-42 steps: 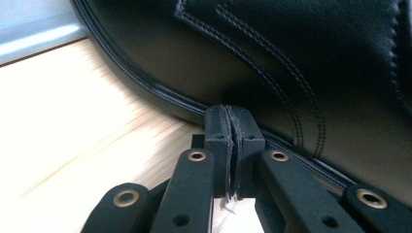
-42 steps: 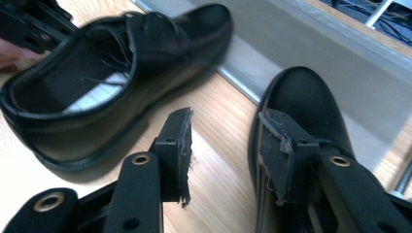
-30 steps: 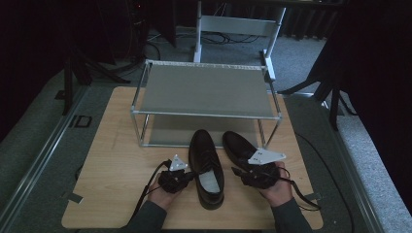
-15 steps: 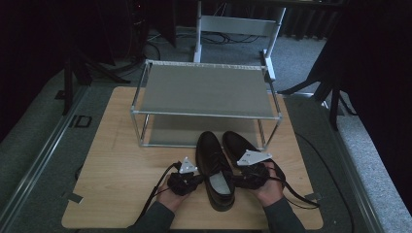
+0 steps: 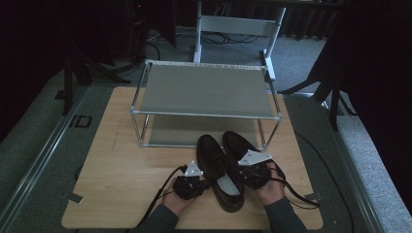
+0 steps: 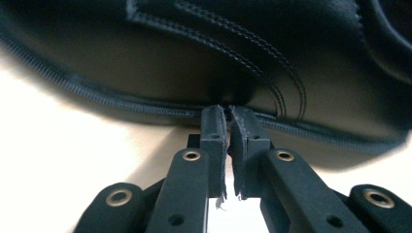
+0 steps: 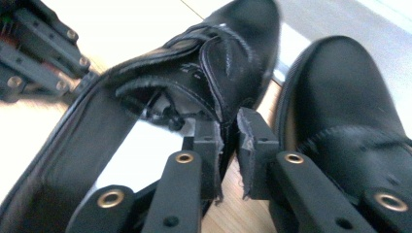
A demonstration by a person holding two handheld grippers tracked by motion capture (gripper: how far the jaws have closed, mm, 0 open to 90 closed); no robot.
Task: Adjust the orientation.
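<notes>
Both forearms enter from bottom edge, hands low. Left gripper [image 5: 190, 183] points rightward, jaws nearly together (just been opening slightly), nothing between pads. Right gripper [image 5: 252, 171] points leftward, jaws just closed, pinching thin leather edge. Grey plates face up.

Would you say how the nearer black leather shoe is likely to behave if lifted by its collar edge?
The black leather shoe would probably hang toe-down, gripped at one side. Its thin stitched collar may flex between the right gripper. The smooth leather looks slippery.
</notes>
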